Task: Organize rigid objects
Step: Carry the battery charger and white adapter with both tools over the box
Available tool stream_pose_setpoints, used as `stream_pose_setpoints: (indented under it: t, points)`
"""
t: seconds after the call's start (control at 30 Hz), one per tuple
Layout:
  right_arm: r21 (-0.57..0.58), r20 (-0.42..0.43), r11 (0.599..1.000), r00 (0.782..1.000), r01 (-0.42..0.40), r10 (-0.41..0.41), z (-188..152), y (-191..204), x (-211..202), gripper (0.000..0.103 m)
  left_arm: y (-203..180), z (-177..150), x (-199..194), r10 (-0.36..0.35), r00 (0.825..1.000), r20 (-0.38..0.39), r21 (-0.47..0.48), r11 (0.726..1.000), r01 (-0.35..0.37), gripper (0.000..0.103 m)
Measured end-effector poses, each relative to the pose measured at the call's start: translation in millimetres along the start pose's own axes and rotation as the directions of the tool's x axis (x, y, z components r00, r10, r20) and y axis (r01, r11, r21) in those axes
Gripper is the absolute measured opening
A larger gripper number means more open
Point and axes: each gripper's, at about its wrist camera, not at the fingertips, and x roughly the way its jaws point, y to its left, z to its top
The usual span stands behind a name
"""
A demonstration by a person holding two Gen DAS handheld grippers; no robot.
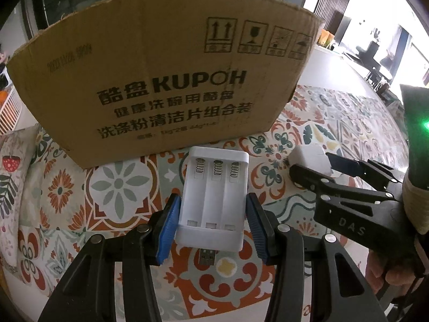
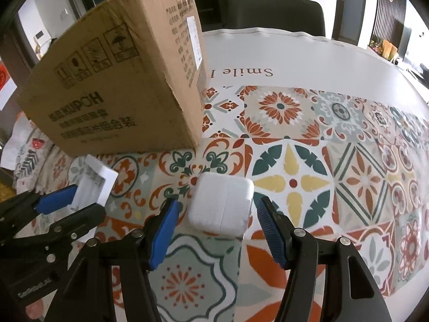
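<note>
A white three-slot battery charger [image 1: 213, 201] with a USB plug at its near end sits between the blue pads of my left gripper [image 1: 213, 214], which is shut on its sides just above the patterned cloth. In the right wrist view the same charger [image 2: 93, 185] and left gripper [image 2: 89, 198] show at the far left. A white cube power adapter [image 2: 222, 206] rests on the cloth between the pads of my right gripper [image 2: 217, 222]. The right gripper is open, with a gap on each side of the adapter. From the left wrist view, the adapter [image 1: 311, 161] lies inside the right gripper [image 1: 311, 163].
A tall cardboard box [image 1: 161, 80] printed KUPOH stands close behind both objects, its corner [image 2: 198, 123] near the adapter. The patterned tablecloth [image 2: 321, 177] stretches to the right. Beyond it are the white table edge [image 2: 295, 53] and a dark chair [image 2: 276, 10].
</note>
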Motion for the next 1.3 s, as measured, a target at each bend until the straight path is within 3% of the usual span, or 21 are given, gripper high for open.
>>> stream_pose_setpoints:
  t: [0.13, 0.5, 0.93, 1.3]
  points:
    - [-0.012, -0.009, 1.000, 1.000, 0.025, -0.025, 2.2, 0.8, 7.1, 0.052, 2.8, 0.8, 1.7, 0.006, 1.000, -0.006, 0.000, 1.000, -0.006, 0.048]
    - [-0.012, 0.023, 0.999, 0.999, 0.031, -0.030, -6.8, 7.9, -13.9, 0.051, 11.9, -5.6, -12.7, -0.015, 1.000, 0.014, -0.013, 1.000, 0.015, 0.048]
    - [-0.002, 0.120, 1.000, 0.993, 0.000, 0.000, -9.4, 31.6, -78.6, 0.051, 21.5, -8.0, -70.0, -0.013, 0.993, 0.117, -0.041, 0.999, 0.018, 0.048]
    - [-0.046, 0.210, 0.999, 0.977, -0.028, 0.037, 3.8, 58.6, -124.3, 0.051, 32.6, 4.0, -121.9, 0.016, 0.975, 0.220, -0.049, 0.999, -0.006, 0.049]
